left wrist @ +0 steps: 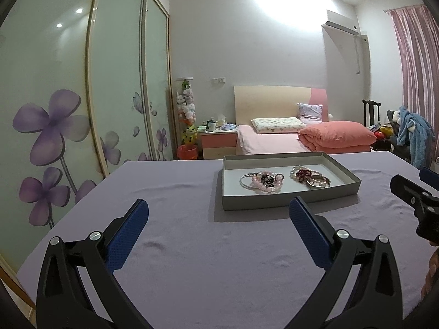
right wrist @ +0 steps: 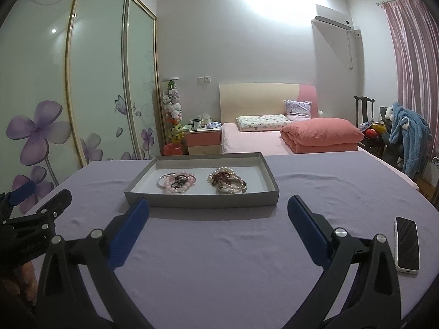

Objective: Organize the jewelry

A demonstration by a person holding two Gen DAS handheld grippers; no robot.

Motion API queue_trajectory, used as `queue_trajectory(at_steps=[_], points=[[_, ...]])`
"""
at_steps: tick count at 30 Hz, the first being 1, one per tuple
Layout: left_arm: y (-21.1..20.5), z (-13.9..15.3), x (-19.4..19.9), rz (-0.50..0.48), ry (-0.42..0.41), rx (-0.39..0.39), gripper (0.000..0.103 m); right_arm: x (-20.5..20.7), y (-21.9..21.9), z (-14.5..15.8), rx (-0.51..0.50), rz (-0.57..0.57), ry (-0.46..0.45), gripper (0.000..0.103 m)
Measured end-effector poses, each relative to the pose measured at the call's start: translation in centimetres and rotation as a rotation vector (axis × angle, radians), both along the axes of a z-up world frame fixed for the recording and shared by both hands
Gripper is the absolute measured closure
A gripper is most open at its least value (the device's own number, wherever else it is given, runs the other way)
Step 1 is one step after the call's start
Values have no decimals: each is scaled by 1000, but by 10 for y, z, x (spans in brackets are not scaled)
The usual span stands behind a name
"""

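Note:
A shallow grey tray [left wrist: 288, 201] [right wrist: 203, 200] stands on the lilac-covered table. Inside lie two heaps of jewelry: a pink bead bracelet pile [left wrist: 263, 182] [right wrist: 177, 182] on the left, and a pearl and dark red bracelet pile [left wrist: 310, 176] [right wrist: 227, 181] on the right. My left gripper [left wrist: 219, 213] is open, short of the tray's near edge, with nothing between its blue pads. My right gripper [right wrist: 218, 211] is open too, just in front of the tray and empty. Each gripper shows at the edge of the other's view.
A phone [right wrist: 407, 248] lies face up on the table at the right, beside my right gripper. The lilac tablecloth [left wrist: 192, 246] spreads wide around the tray. Behind are a pink bed [left wrist: 301, 137], a nightstand [left wrist: 218, 142] and sliding wardrobe doors [left wrist: 82, 109] on the left.

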State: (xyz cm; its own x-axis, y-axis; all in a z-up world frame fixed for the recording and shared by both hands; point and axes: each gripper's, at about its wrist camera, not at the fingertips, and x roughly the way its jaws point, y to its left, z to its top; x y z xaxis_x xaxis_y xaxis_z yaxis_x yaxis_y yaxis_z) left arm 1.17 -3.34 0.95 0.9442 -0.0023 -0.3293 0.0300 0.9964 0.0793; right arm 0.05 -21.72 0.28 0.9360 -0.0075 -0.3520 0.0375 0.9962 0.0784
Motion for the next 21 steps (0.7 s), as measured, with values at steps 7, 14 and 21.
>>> queue_trajectory(at_steps=[7,14,21], points=[[3,0,2,7,10,-8,2,1,0,0,1,1,4,4],[3,0,2,8,12,-8,2,1,1,-1,1,2,5,4],[3,0,2,8,11,-9,2,2,1,-2,2,3,8,4]])
